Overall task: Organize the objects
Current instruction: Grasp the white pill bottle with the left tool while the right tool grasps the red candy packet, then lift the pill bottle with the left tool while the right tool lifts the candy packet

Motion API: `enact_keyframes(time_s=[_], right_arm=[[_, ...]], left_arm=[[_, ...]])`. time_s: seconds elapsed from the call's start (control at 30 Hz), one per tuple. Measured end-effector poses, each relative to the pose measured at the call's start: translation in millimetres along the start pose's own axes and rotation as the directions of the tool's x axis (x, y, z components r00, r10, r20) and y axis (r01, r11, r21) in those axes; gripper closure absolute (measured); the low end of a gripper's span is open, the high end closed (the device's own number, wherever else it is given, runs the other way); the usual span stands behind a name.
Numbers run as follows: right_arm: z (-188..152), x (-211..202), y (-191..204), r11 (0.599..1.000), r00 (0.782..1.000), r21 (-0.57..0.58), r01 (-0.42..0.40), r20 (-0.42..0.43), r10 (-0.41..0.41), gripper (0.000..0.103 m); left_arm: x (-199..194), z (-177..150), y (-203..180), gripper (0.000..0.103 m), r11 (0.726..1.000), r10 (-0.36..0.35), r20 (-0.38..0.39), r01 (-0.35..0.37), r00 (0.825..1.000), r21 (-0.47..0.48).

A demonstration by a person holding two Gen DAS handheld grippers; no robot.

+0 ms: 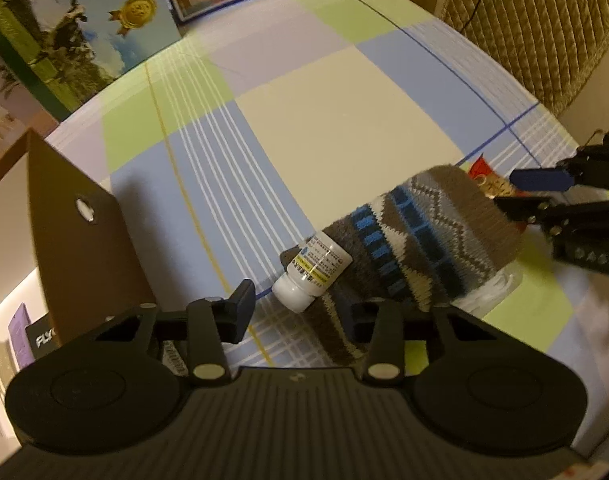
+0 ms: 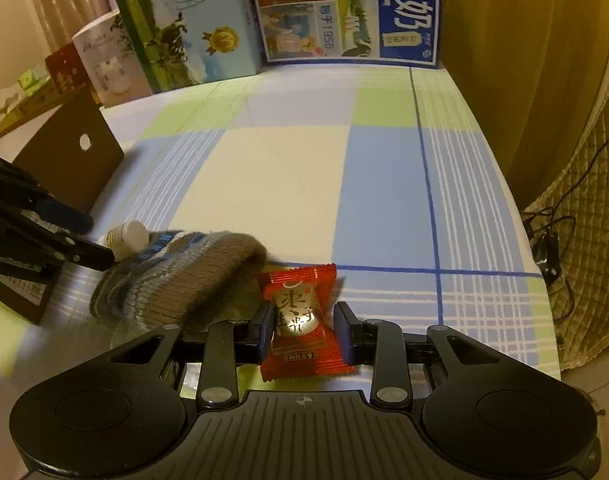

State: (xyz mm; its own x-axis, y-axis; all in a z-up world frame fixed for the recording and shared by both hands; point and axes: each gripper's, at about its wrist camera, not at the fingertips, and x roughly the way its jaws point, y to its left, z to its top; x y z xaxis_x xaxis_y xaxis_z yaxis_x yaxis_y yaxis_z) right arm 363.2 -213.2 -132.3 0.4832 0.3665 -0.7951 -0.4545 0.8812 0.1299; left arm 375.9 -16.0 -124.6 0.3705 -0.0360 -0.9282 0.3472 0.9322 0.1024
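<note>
A knitted brown, blue and white sock (image 1: 420, 240) lies bunched on the checked tablecloth, also in the right wrist view (image 2: 188, 284). A small white bottle (image 1: 312, 272) lies on its side against the sock's left end (image 2: 126, 238). My left gripper (image 1: 304, 316) is open, its jaws either side of the bottle and the sock end. A red candy packet (image 2: 300, 320) sits between the fingers of my right gripper (image 2: 304, 332), which is closed on it. The packet shows partly behind the sock in the left wrist view (image 1: 484, 178).
A brown cardboard box (image 1: 76, 236) with an open flap stands at the left (image 2: 72, 160). Milk cartons (image 2: 192, 20) and a blue-printed box (image 2: 352, 12) line the far edge. A quilted chair (image 1: 536, 28) stands beyond the table's right edge. Clear plastic (image 1: 492, 288) lies under the sock.
</note>
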Motion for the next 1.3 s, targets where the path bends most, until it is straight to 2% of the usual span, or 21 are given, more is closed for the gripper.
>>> enact_keyframes(time_s=[0.07,0.27,0.37,0.6,0.77,1.0,1.1,1.3], right_arm=[[-1,-1,-4,1.0,1.0,0.005,0.013,0.001,-0.013,0.074],[-4,-8,-22,0.997,0.998,0.053,0.055,0.006,-0.055,0.074],[-5,-9,-30,0.995,0.997,0.068,0.078,0.001,-0.078,0.074],[-13,-15,-33,0.995,0.997,0.074,0.074,-0.008,-0.074,0.077],[-22,-24,-30,0.996,0.998,0.065,0.062,-0.011,-0.062,0.081],[-42,-41,-22,0.998,0.999,0.067,-0.001,-0.047,0.005,0.082],[-53,-52,-11,0.998,0.996,0.033,-0.053,-0.075,0.055,0.082],[-74,-67,18,0.978,0.973,-0.069,-0.194,-0.141,0.183,0.082]], left_arm=[[5,3,0,0.069,1.0,-0.01,-0.01,0.01,1.0,0.014],[20,10,-4,0.073,0.998,-0.035,-0.032,0.037,0.999,0.044],[26,14,-6,0.08,0.997,-0.064,-0.04,0.065,0.997,0.03],[26,12,0,0.081,0.993,-0.067,-0.027,0.064,0.997,-0.096],[17,0,0,0.081,0.979,-0.05,-0.04,0.041,0.998,-0.201],[-7,-34,-5,0.081,0.953,-0.041,-0.036,0.028,0.998,-0.303],[-16,-56,-8,0.081,0.94,-0.056,-0.044,0.038,0.997,-0.338],[-29,-106,-16,0.081,0.919,-0.09,-0.08,0.052,0.993,-0.392]])
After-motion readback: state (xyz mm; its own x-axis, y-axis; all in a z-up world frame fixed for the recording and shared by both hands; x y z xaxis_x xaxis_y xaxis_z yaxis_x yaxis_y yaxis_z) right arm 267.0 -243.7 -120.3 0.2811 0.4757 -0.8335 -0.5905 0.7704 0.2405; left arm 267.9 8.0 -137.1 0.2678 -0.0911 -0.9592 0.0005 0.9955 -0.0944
